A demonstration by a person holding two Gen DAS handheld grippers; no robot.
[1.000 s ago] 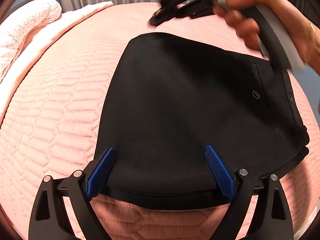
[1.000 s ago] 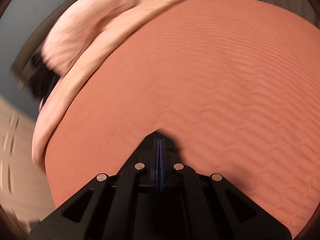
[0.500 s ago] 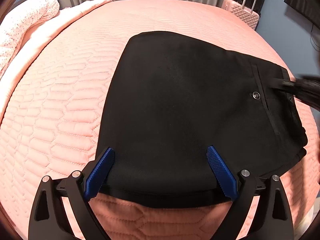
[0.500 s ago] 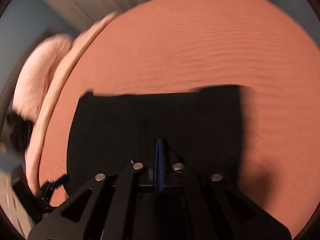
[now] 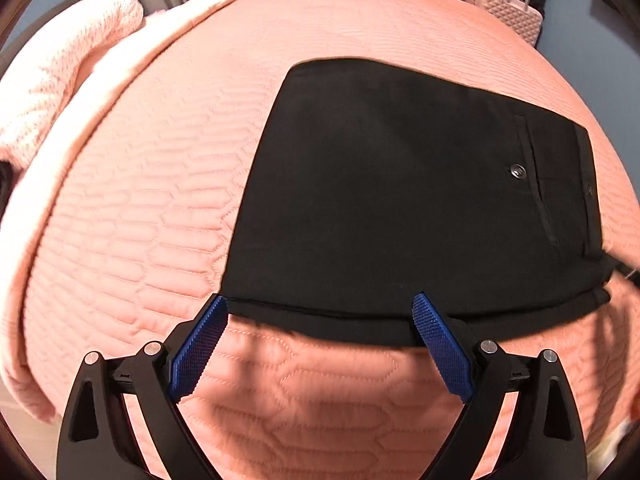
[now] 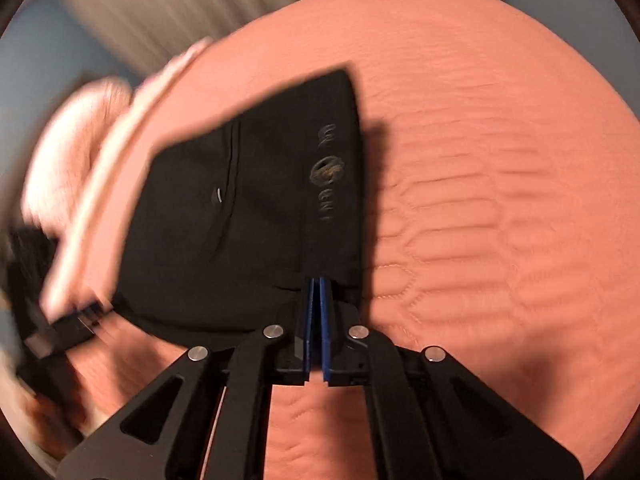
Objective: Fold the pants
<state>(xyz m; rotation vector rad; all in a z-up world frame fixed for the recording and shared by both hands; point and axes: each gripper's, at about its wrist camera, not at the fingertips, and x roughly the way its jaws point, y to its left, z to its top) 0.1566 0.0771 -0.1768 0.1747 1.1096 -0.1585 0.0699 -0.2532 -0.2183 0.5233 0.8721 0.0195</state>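
Black folded pants (image 5: 400, 200) lie flat on the pink quilted bed (image 5: 140, 200), with the waistband, back pocket and button to the right. My left gripper (image 5: 320, 300) hovers open and empty, its blue pads (image 5: 198, 344) wide apart with their tips at the pants' near folded edge. In the blurred right wrist view the pants (image 6: 240, 220) fill the middle, printed waistband on the right. My right gripper (image 6: 318, 284) has its pads nearly together with only a thin slit between them. Its tips are over the near waistband corner, and no cloth shows between the pads.
A pale pink knitted blanket (image 5: 60, 92) is bunched along the bed's left side. A pink suitcase (image 5: 508, 4) stands past the far right corner, before grey curtains. The quilt (image 6: 500, 200) stretches bare to the right of the pants.
The left gripper rose and drew back, so the pants' near edge now sits at its fingertips. The right gripper swung from the far side across to the waistband end, and a slit opened between its pads.
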